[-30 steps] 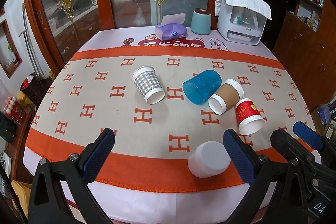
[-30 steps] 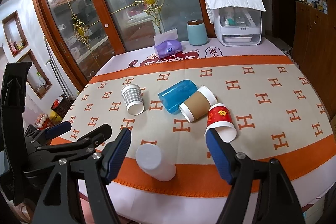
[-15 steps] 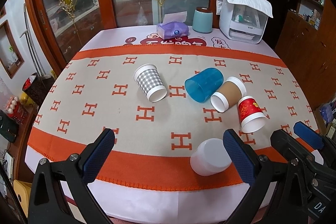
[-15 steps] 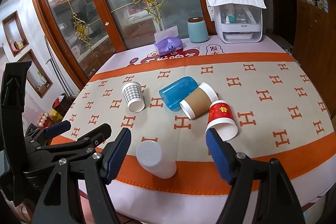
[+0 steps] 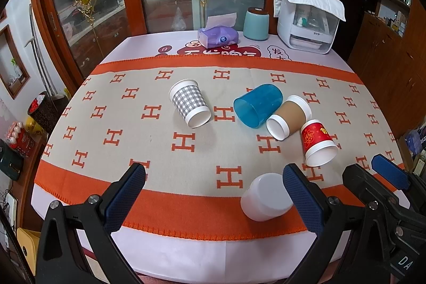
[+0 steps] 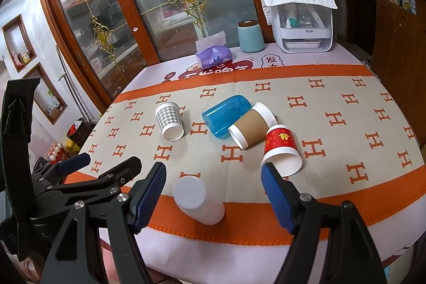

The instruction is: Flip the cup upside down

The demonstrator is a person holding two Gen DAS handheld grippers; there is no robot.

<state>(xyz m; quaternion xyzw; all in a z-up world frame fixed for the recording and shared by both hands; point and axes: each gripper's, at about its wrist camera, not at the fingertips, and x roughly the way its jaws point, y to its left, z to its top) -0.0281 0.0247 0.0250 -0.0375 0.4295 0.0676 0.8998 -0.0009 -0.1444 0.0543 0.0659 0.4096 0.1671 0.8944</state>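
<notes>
Several cups lie on their sides on the cloth-covered table. A white plastic cup (image 5: 266, 200) (image 6: 198, 200) lies nearest the front edge. A grey checked cup (image 5: 190, 103) (image 6: 170, 120), a blue plastic cup (image 5: 257, 105) (image 6: 226, 115), a brown paper cup (image 5: 289, 117) (image 6: 251, 128) and a red cup (image 5: 318, 143) (image 6: 282, 151) lie further back. My left gripper (image 5: 213, 192) is open and empty above the front edge, the white cup by its right finger. My right gripper (image 6: 213, 186) is open and empty, the white cup between its fingers.
At the table's far side stand a purple tissue pack (image 5: 218, 35), a teal canister (image 5: 255, 23) and a white appliance (image 5: 308, 25) under a cloth. Glass doors rise behind. Wooden cabinets (image 5: 386, 63) stand to the right. Clutter lies on the floor at left.
Both grippers have drifted slightly back and up from the table; the cups have not moved. Both stay open.
</notes>
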